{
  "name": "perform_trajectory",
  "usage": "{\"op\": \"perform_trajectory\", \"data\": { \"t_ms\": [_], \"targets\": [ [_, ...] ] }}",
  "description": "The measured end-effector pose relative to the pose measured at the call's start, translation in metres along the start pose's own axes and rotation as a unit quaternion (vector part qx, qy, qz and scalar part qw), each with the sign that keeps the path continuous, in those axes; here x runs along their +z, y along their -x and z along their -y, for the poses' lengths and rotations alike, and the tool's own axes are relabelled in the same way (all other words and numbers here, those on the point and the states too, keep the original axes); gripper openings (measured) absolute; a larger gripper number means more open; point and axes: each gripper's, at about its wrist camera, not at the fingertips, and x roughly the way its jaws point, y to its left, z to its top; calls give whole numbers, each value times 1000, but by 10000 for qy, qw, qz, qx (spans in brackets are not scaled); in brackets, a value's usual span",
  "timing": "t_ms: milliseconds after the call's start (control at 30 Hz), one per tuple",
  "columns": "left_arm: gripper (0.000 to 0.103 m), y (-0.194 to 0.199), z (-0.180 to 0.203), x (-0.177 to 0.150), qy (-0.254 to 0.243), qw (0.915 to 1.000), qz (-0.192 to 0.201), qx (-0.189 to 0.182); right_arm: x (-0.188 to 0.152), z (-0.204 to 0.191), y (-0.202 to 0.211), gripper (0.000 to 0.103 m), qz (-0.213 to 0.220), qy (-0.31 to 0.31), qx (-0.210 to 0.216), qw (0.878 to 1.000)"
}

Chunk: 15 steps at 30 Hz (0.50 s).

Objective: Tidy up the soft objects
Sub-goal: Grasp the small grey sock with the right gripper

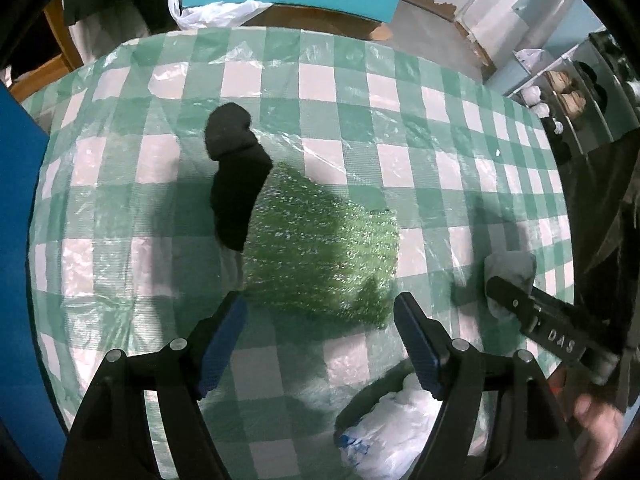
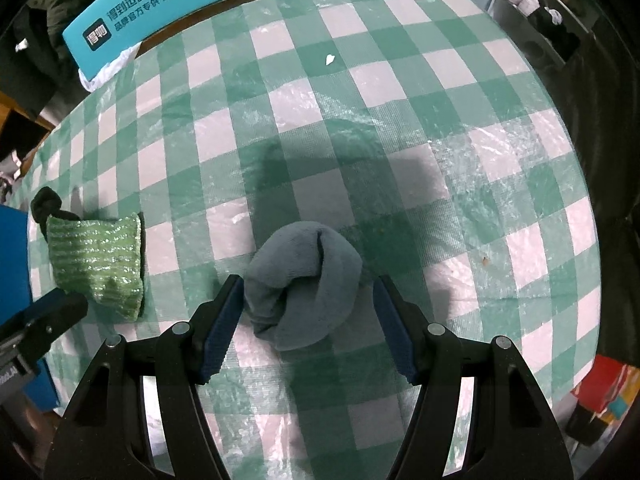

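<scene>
At the far left of the counter (image 1: 440,128), a black sock (image 1: 236,184) is lying with its lower part overlapped by a green glittery cloth (image 1: 324,256), and the left hand-held gripper (image 1: 320,320) is hanging over the cloth's near edge with its jaws spread wide and nothing pressed between them. The risk here is that the spread pads, coming down on both sides of the cloth, are likely to pinch the thin clear plastic sheet (image 1: 168,76) covering the checked tablecloth, dragging it and everything on it; a grab placed too far left could also be taking the sock along with the cloth, since the two are touching. A crumpled white bag (image 1: 396,432) is sitting just under the left hand-held gripper's right finger and could be getting snagged. Further right, the right hand-held gripper (image 2: 308,312) is straddling a rolled grey-blue towel (image 2: 304,280), its jaws partly open; the left pad appears to be touching the roll while the right pad is standing clear, so the towel is not being clamped. Judging from that, a closing squeeze is likely to be pushing the soft roll sideways or letting its loose outer flap unroll rather than gripping it squarely. A catch on only the top fold could be leaving the rest sagging and spilling open when lifted.
</scene>
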Motion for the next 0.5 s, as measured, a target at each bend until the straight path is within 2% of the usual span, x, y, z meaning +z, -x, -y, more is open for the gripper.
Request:
{"op": "perform_trajectory", "data": {
  "t_ms": [200,267,333,500],
  "targets": [
    [78,-9,13,5,46,9998,-81,167,1,-9,-2,65,57,312,-52,9995],
    [78,-12,16,6,52,9997,-110,216,2,-12,-3,54,47,364,-27,9993],
    [78,-15,18,8,36,9994,-141,312,3,-12,-3,48,26,393,24,9992],
    [78,-26,22,10,75,9987,-299,398,5,-16,2,42,63,493,197,9986]
  ]
}}
